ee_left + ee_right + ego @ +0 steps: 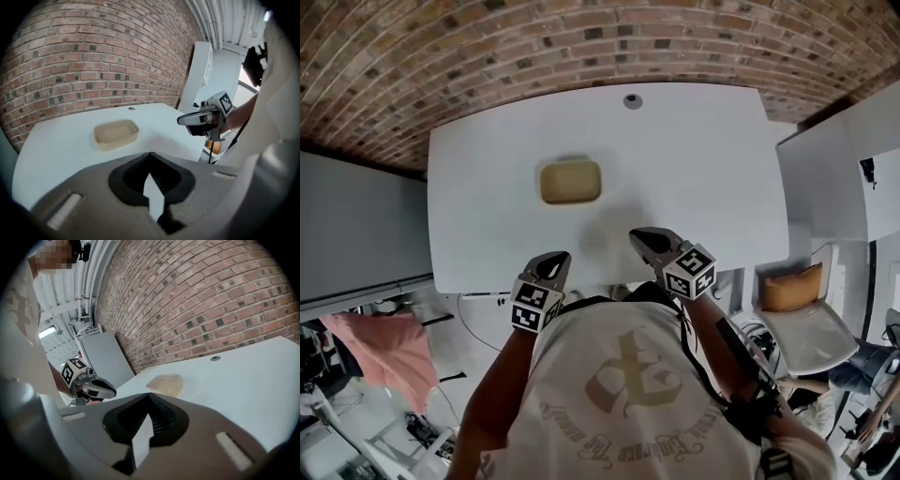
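The tan tray [571, 182] sits alone on the bench [703, 169]. On its near side, well apart, the left tool [555, 259] and right tool [642, 237] hover, jaws pressed together, holding nothing. I'd say they're simply parked clear of it.

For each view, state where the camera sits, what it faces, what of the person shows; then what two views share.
Head view: on the head, down at white table; shirt, forearms show.
Left gripper view: on left hand-held gripper, faces brick wall; jaws show.
Right gripper view: on right hand-held gripper, same.
All share the tan tray.
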`<control>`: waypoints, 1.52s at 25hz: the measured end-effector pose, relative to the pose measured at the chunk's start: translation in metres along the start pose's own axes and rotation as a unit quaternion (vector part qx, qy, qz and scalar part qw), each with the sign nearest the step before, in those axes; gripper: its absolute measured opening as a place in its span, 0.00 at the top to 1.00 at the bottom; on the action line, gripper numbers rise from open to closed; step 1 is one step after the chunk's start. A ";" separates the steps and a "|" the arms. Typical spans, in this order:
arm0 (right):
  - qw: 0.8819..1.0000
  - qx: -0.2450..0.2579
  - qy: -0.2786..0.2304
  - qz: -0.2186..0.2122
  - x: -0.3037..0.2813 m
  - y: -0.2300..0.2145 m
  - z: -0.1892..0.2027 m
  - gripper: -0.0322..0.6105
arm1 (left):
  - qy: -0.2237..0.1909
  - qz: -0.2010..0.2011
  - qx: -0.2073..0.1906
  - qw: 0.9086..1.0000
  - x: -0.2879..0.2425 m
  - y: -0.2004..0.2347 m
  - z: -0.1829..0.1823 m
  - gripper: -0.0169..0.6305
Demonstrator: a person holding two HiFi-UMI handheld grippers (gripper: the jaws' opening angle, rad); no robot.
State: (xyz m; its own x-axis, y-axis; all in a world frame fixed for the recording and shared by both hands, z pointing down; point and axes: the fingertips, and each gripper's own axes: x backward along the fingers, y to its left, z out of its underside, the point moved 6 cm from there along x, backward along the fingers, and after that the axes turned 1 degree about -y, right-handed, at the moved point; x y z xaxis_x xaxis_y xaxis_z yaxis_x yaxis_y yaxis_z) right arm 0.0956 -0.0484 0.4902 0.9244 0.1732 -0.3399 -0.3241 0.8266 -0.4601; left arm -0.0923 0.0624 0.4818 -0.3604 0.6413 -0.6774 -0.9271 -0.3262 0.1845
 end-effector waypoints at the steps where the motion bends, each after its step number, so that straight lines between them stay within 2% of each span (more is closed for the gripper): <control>1: 1.000 0.000 0.001 -0.005 -0.001 -0.005 -0.002 0.94 | 0.000 -0.006 0.002 1.000 -0.002 0.001 -0.002 0.97; 6: 0.999 0.002 0.009 -0.032 -0.006 -0.024 -0.007 0.94 | 0.010 -0.027 0.009 1.000 -0.010 0.003 -0.009 0.97; 12: 0.999 -0.009 0.011 -0.047 -0.021 -0.040 -0.012 0.94 | 0.028 -0.035 0.020 0.999 -0.019 0.006 -0.011 0.97; 16: 0.999 -0.011 0.010 -0.050 -0.034 -0.044 -0.017 0.94 | 0.040 -0.033 0.008 0.999 -0.026 0.017 -0.015 0.97; 24: 0.999 -0.018 0.015 -0.032 -0.053 -0.050 -0.018 0.94 | 0.063 -0.022 -0.042 0.997 -0.049 0.039 -0.027 0.97; 30: 0.999 -0.016 0.028 -0.029 -0.065 -0.057 -0.020 0.94 | 0.095 -0.018 -0.087 0.992 -0.070 0.053 -0.033 0.97; 33: 0.999 -0.019 0.031 -0.030 -0.071 -0.061 -0.022 0.94 | 0.115 -0.010 -0.128 0.985 -0.079 0.057 -0.034 0.97; 38: 0.999 -0.016 0.030 -0.034 -0.079 -0.071 -0.029 0.94 | 0.138 -0.015 -0.218 0.966 -0.099 0.062 -0.048 0.97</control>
State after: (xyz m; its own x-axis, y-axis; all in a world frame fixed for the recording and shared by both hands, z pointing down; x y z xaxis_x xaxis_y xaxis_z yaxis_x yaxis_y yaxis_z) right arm 0.0398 -0.1360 0.5262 0.9311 0.0834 -0.3550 -0.2676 0.8177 -0.5097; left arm -0.1087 -0.0547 0.5265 -0.2365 0.4647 -0.8533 -0.7843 -0.6097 -0.1147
